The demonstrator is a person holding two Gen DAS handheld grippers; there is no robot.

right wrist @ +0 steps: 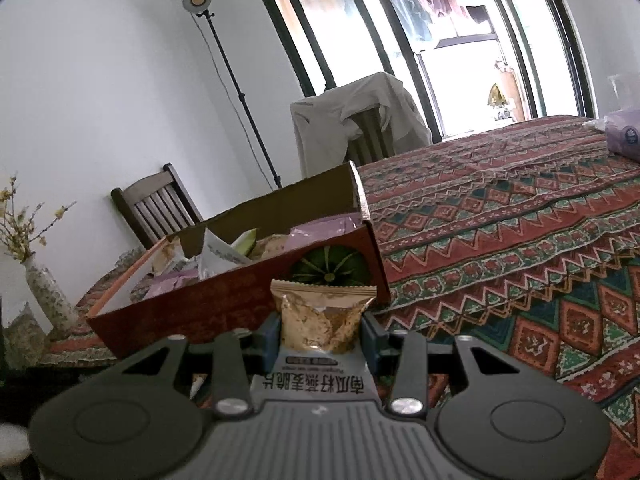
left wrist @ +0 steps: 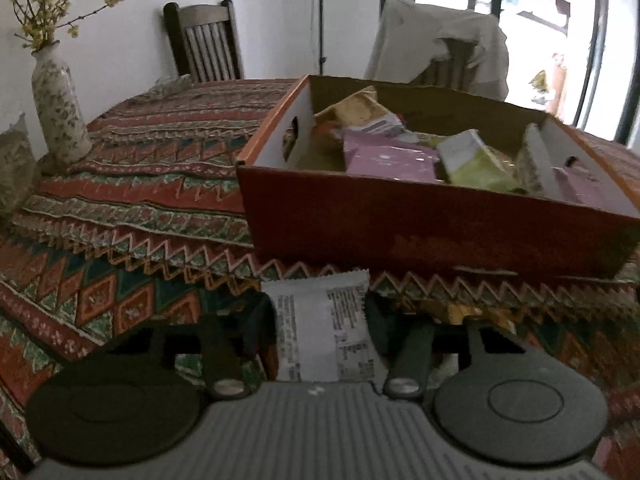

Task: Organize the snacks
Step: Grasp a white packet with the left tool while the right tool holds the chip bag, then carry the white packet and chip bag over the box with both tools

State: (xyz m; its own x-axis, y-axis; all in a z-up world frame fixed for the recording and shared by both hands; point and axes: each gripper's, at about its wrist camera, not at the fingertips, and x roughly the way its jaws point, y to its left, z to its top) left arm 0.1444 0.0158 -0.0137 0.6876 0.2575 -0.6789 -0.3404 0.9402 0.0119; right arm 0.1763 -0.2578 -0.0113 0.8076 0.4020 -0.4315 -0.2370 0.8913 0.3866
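An open red cardboard box (left wrist: 400,220) stands on the patterned tablecloth and holds several snack packets, pink, green and yellow. In the left wrist view it sits just beyond my left gripper (left wrist: 320,316). That gripper is shut on a white snack packet (left wrist: 316,332) with printed text, held low in front of the box's near wall. In the right wrist view my right gripper (right wrist: 322,332) is shut on a gold and grey snack packet (right wrist: 320,316), held upright. It is before the near right corner of the box (right wrist: 224,312).
A flowered vase (left wrist: 60,108) with yellow sprigs stands at the table's left end. A wooden chair (left wrist: 208,40) and a cloth-draped chair (right wrist: 356,120) stand behind the table. A purple tissue pack (right wrist: 624,136) lies far right. A lamp stand (right wrist: 236,88) rises by the wall.
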